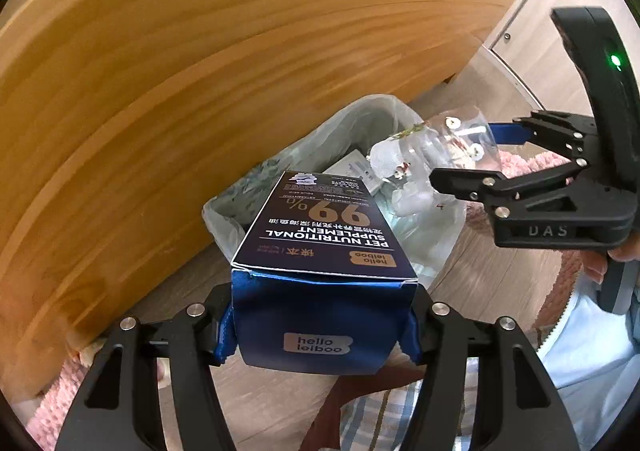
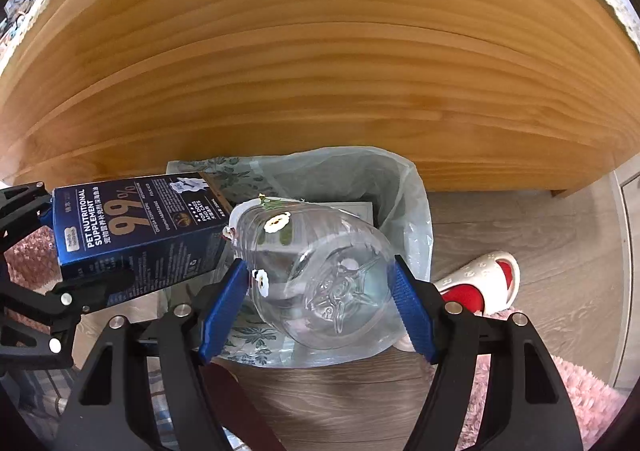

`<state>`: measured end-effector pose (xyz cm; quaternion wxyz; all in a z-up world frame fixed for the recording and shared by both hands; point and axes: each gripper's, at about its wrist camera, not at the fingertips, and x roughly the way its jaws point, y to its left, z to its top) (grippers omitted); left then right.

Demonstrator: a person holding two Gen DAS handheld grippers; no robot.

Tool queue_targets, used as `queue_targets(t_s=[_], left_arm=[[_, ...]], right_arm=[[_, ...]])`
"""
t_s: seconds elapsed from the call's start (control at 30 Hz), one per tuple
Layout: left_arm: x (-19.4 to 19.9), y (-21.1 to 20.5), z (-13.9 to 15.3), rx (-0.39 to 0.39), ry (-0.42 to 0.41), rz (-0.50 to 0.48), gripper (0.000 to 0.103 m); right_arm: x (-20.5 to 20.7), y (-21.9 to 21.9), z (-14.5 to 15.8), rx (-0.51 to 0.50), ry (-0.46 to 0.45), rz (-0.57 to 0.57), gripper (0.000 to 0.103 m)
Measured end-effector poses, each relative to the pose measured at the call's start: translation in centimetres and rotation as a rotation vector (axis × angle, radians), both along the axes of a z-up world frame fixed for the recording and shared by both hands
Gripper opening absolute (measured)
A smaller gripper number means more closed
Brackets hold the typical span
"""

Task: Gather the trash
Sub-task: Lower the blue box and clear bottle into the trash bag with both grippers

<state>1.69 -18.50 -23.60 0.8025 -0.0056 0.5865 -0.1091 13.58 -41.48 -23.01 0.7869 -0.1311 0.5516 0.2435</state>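
My left gripper (image 1: 320,325) is shut on a dark blue pet supplement box (image 1: 320,235) and holds it over the near rim of a trash bin lined with a pale green bag (image 1: 352,123). My right gripper (image 2: 320,299) is shut on a clear plastic bottle (image 2: 320,271) with flower stickers, held base toward the camera above the same bin (image 2: 360,171). The box (image 2: 136,227) and the left gripper (image 2: 64,275) show at the left of the right wrist view. The bottle (image 1: 424,159) and right gripper (image 1: 492,155) show at the right of the left wrist view.
A large wooden panel (image 2: 320,71) stands right behind the bin. A white and red slipper (image 2: 480,279) lies on the wood floor to the bin's right. Pink rug (image 2: 560,391) covers the floor at the right. Some flat trash (image 1: 352,167) lies inside the bin.
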Motion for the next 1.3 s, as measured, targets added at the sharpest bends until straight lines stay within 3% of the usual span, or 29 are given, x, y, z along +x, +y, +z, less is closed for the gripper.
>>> queue_targets(t_s=[0.7,1.3], left_arm=[[0.6,1.0,0.1,-0.046,-0.003,-0.006,0.059],[4.4,-4.1,-3.4,-0.067,0.136,-0.152,0.059]], right_arm=[[0.2,0.8,-0.7,-0.041,0.014,-0.016,0.069],[2.7,-3.9,-1.8,-0.084,0.027,-0.193,0.069]])
